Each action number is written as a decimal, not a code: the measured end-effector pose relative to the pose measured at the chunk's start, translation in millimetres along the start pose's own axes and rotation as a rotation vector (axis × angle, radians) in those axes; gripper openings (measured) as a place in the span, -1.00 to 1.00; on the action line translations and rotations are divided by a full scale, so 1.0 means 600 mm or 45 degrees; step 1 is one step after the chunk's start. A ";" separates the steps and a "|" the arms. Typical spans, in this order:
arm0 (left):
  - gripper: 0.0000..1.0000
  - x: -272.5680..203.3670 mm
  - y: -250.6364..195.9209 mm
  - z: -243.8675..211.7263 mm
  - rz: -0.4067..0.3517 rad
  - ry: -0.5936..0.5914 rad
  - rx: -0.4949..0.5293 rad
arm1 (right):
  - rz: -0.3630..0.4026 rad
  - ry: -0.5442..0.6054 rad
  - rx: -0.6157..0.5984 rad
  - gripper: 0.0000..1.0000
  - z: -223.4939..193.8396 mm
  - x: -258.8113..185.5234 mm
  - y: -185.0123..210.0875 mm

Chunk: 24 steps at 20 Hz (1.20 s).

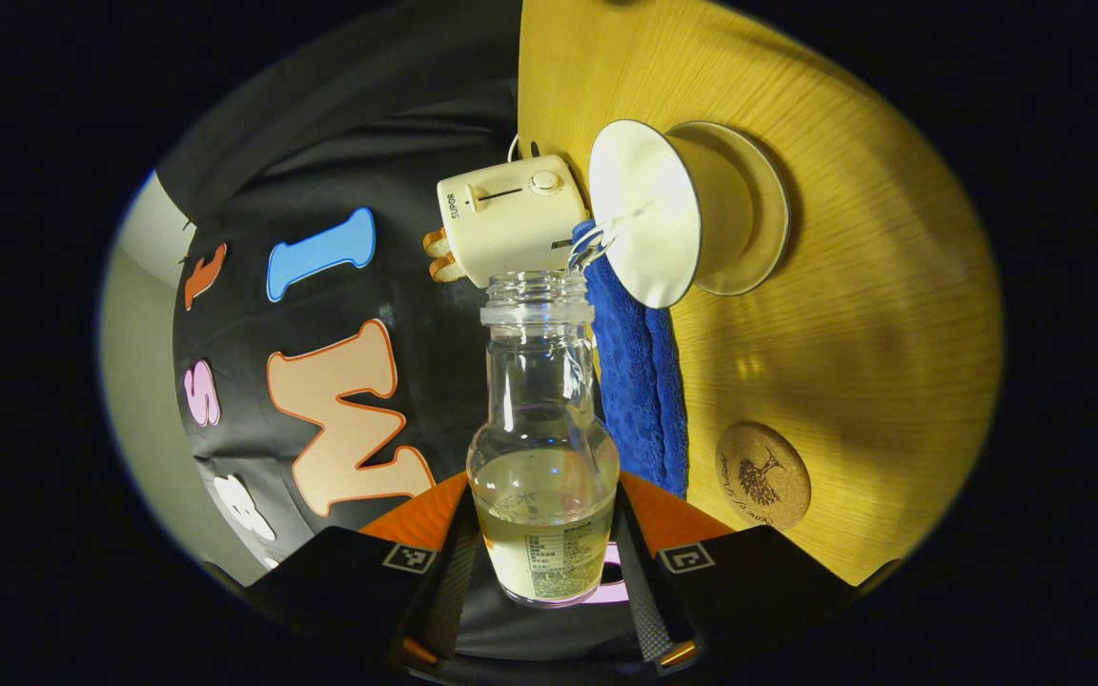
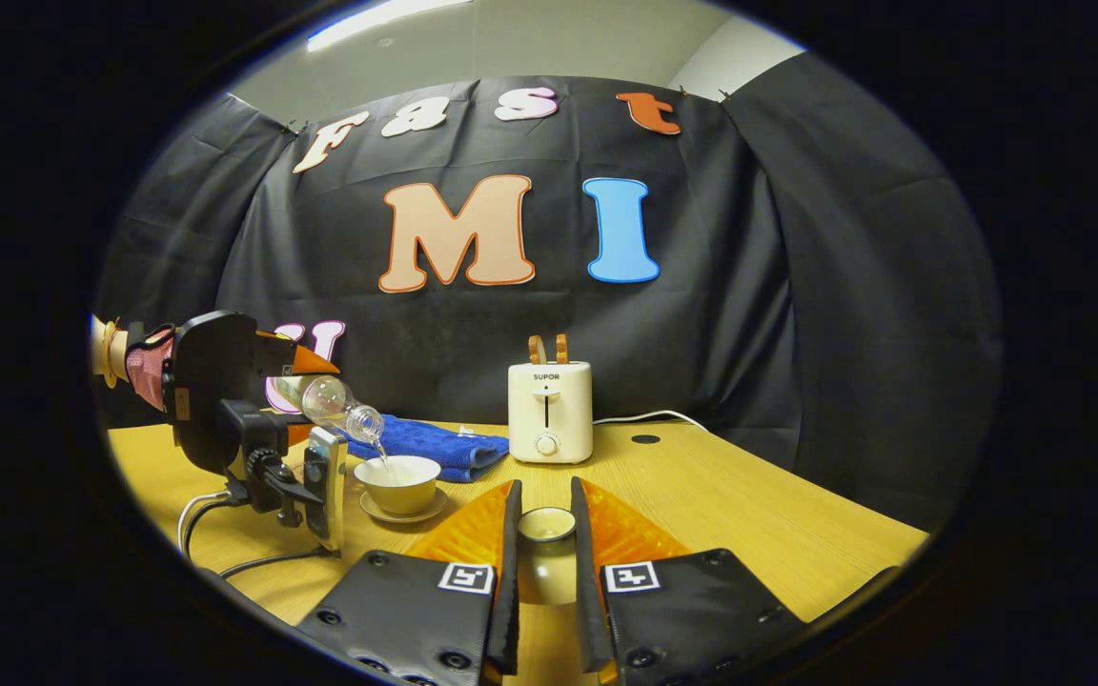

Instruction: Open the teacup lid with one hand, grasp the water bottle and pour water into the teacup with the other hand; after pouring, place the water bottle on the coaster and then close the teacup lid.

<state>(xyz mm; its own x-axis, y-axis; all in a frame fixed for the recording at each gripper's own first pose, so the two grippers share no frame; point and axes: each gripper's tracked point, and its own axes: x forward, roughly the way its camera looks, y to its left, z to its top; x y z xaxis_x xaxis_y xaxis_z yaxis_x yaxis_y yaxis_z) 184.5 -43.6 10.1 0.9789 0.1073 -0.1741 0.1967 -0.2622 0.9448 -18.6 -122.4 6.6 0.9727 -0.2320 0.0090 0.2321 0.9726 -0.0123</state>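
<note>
Left gripper (image 1: 549, 562): we see both fingers pinching the water bottle (image 1: 543, 448), tipped mouth-first over the teacup (image 2: 401, 481); a stream is falling in (pour under way, we judge).
Coaster (image 1: 762, 476): bare, just beside the blue cloth (image 1: 640, 400), near the bottle's base; open table (image 2: 749, 505) around it.
Right gripper (image 2: 545, 543): clamped on the teacup lid (image 2: 546, 524), held apart from the cup.

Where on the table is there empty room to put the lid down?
Bare wood lies right of the toaster in the right gripper view, out to the table edge, and between the cork coaster and the teacup. It is crowded on the left: teacup, blue towel, tilted bottle and left gripper's cables. The right gripper holds the lid.
</note>
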 end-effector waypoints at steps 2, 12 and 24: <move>0.38 0.004 0.005 0.003 0.000 -0.002 0.020 | 0.000 0.000 0.000 -0.44 -0.001 0.000 0.000; 0.37 0.004 0.025 0.002 0.003 0.004 0.136 | -0.004 0.000 0.000 -0.44 -0.001 0.000 -0.002; 0.36 0.010 -0.001 0.003 -0.035 -0.013 -0.045 | -0.004 -0.001 0.000 -0.44 0.000 0.001 -0.003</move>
<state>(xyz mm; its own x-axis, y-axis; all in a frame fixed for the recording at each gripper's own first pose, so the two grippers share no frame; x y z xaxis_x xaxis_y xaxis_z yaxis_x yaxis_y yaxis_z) 190.0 -44.4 7.9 0.9736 0.1040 -0.2030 0.2218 -0.2251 0.9487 -18.3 -124.0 6.4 0.9719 -0.2353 0.0099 0.2354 0.9718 -0.0119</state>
